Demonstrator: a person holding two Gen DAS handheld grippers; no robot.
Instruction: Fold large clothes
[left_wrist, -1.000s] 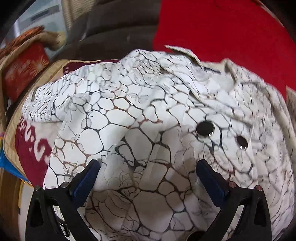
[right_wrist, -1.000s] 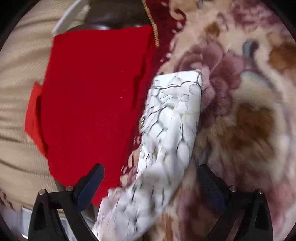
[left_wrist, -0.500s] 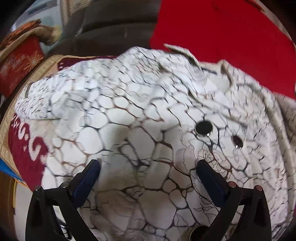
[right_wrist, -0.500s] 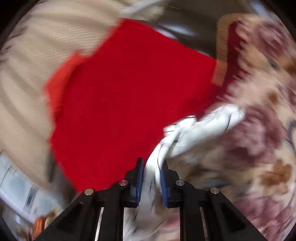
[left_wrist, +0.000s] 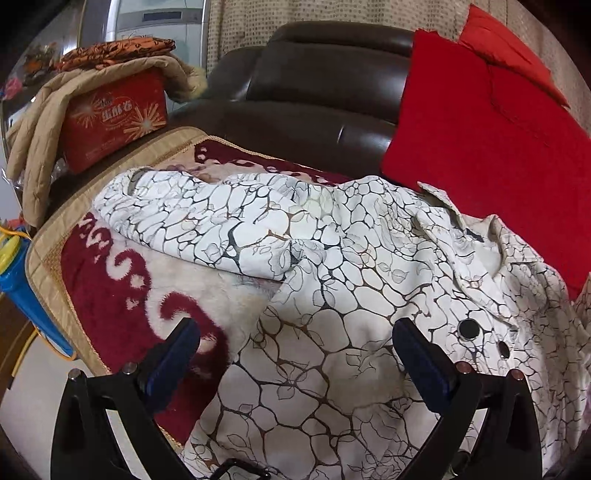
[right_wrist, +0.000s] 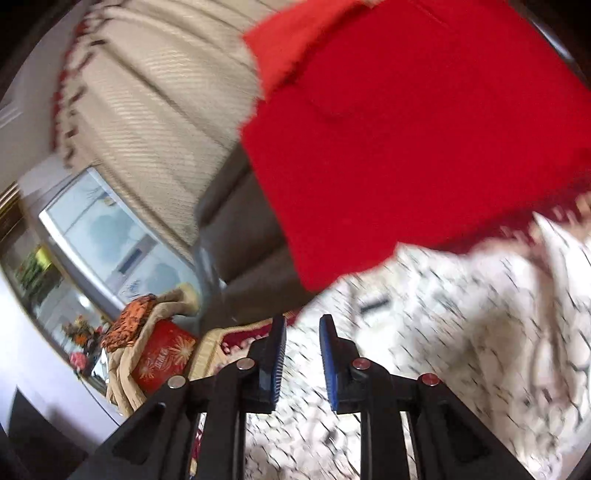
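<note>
- Right gripper: its jaws stand a narrow gap apart with nothing visible between them. Half a second ago they were clamped on a sleeve of the shirt; that cloth is gone from the gap, so I judge the sleeve let go. The view is blurred, so a thin fold caught low in the jaws cannot be ruled out.
- Left gripper: jaws wide apart, holding nothing, as in both earlier views. It has backed off; the shirt now fills less of the view.
- The shirt lies across and beyond the left jaws, on the blanket. One sleeve now lies folded over the body, beyond the jaws and to their left.
- For the task: one sleeve fold looks done; the other sleeve and the body folds likely remain.
- Count, from the jaws out: one shirt; two dark buttons just right of the right-hand jaw; one collar beyond them.
- Farther out: one blanket; one red cloth draped on one dark sofa; one red box far left under a tan coat; one blue container at the left edge.
</note>
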